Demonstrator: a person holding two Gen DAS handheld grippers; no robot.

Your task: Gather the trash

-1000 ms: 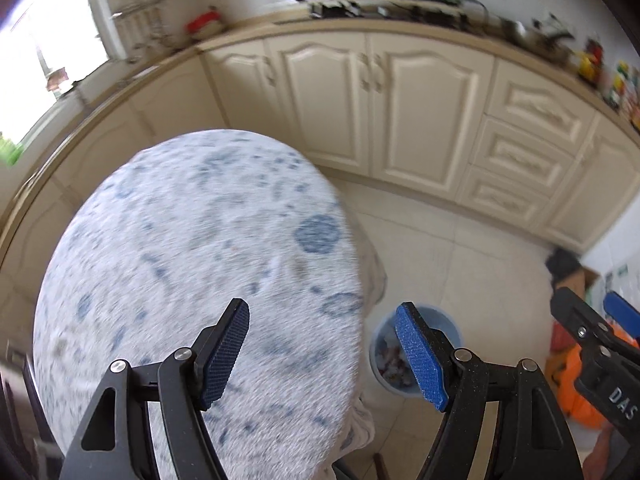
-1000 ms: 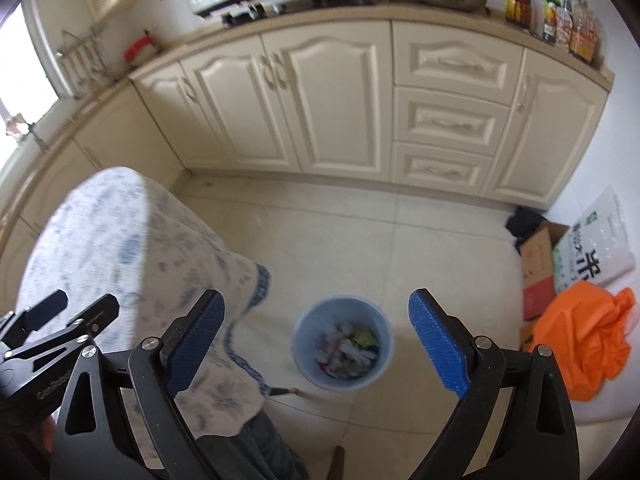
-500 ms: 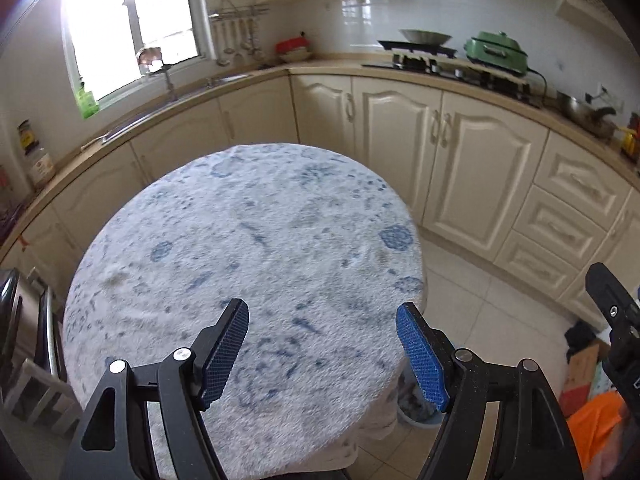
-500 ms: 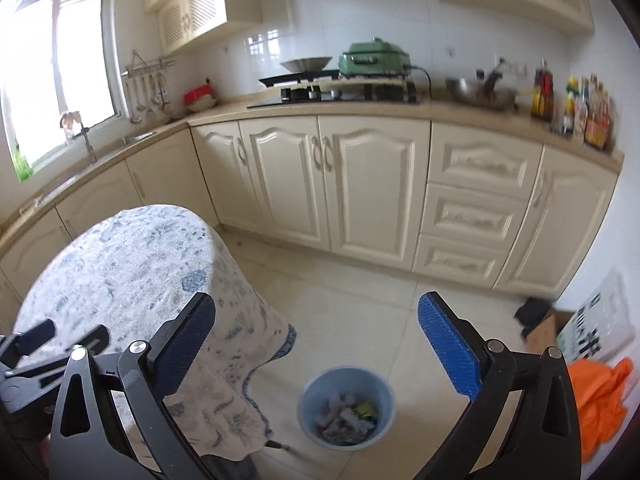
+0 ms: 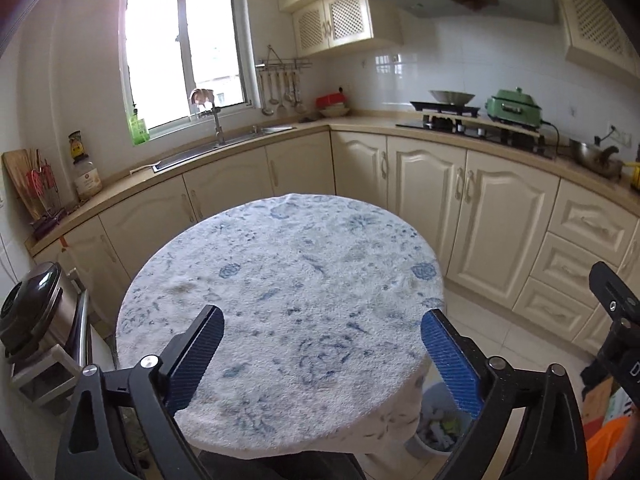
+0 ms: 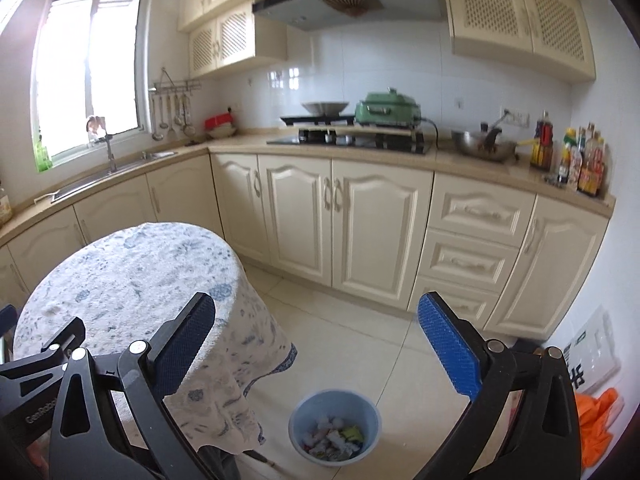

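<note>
A light blue bin (image 6: 335, 394) stands on the tiled floor beside the round table, with crumpled trash (image 6: 334, 440) inside. In the left wrist view the bin (image 5: 434, 398) peeks out under the cloth's right edge. My left gripper (image 5: 320, 314) hangs above the near part of the table (image 5: 288, 264); its jaws are opening, with nothing between them. My right gripper (image 6: 316, 300) is open and empty, high over the floor, with the bin below and ahead. No loose trash shows on the blue-patterned tablecloth (image 6: 132, 272).
Cream cabinets (image 6: 340, 220) run along the far wall and the left. An orange bag (image 6: 596, 420) and a white printed bag (image 6: 588, 352) lie on the floor at right. A dark round appliance (image 5: 28, 304) sits left of the table.
Both views have swung up from the bin and floor toward the table and counters. The left jaws stand wider apart than before. The bin has slid low in both views.
</note>
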